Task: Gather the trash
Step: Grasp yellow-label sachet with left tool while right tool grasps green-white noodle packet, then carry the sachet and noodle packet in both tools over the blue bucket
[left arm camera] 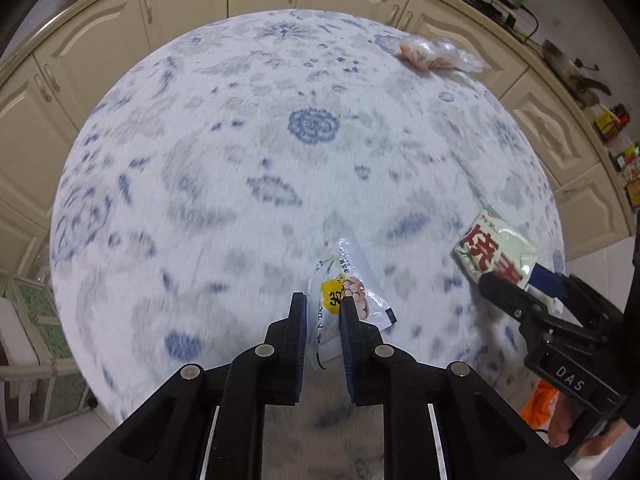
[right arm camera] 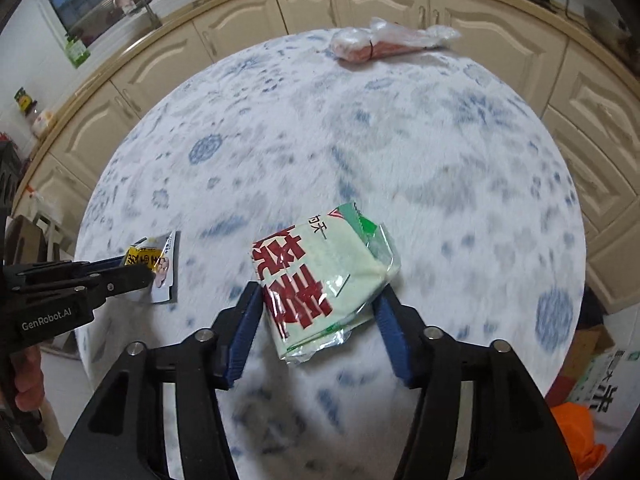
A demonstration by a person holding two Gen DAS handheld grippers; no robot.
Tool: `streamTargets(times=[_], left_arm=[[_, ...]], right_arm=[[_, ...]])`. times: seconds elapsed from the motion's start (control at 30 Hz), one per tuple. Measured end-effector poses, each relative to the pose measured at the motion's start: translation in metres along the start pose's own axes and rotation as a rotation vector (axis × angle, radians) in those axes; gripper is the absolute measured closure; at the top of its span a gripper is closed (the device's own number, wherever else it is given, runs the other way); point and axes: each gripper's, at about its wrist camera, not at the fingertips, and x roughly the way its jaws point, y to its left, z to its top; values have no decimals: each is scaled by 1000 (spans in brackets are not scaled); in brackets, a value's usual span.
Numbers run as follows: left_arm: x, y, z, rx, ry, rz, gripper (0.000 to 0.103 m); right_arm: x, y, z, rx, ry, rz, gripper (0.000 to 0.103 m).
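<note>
My left gripper (left arm camera: 323,303) is shut on a small white sachet with a yellow label (left arm camera: 352,294), held just above the round table; it also shows in the right wrist view (right arm camera: 156,268). My right gripper (right arm camera: 318,294) is shut on a pale green packet with red characters (right arm camera: 324,276), its pads (right arm camera: 244,324) pressing both sides; the packet also shows in the left wrist view (left arm camera: 496,250). A clear plastic bag with pink contents (right arm camera: 384,44) lies at the table's far edge, seen also in the left wrist view (left arm camera: 436,56).
The round table has a white cloth with blue floral print (left arm camera: 260,152). Cream kitchen cabinets (right arm camera: 360,4) curve behind it. An orange bag (right arm camera: 576,432) and a cardboard box (right arm camera: 596,372) sit on the floor at right.
</note>
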Motion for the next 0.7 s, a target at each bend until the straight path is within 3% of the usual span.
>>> streamTargets(times=[0.03, 0.07, 0.1, 0.17, 0.27, 0.33, 0.37, 0.43, 0.5, 0.53, 0.6, 0.7], left_arm=[[-5, -1, -4, -16, 0, -7, 80], [-9, -2, -6, -33, -4, -16, 68], [-12, -3, -8, -49, -19, -23, 48], [-16, -5, -12, -76, -54, -11, 27], [-11, -13, -16, -81, -74, 6, 27], [-4, -14, -17, -94, -65, 29, 33], [-6, -17, -20, -87, -104, 51, 37], [-4, -24, -23, -29, -132, 92, 47], [-6, -29, -30, 18, -158, 141, 64], [-7, -30, -32, 22, -164, 137, 69], [-14, -28, -35, 16, -159, 94, 90], [-18, -25, -36, 14, -133, 12, 90]], right_arm=[[-2, 2, -5, 4, -6, -10, 37], [-3, 3, -6, 3, -11, -17, 32], [-4, 4, -9, 5, -22, -40, 21], [0, 3, -10, 17, -54, -100, 18], [4, 5, -8, 10, -95, -126, 16], [8, 8, -6, -6, -111, -153, 16], [9, 10, -7, -20, -120, -177, 16], [12, 15, -11, -58, -150, -195, 23], [10, 18, -14, -79, -164, -160, 28], [9, 19, -17, -85, -172, -154, 29], [7, 21, -21, -94, -176, -159, 29], [4, 20, -23, -69, -172, -124, 30]])
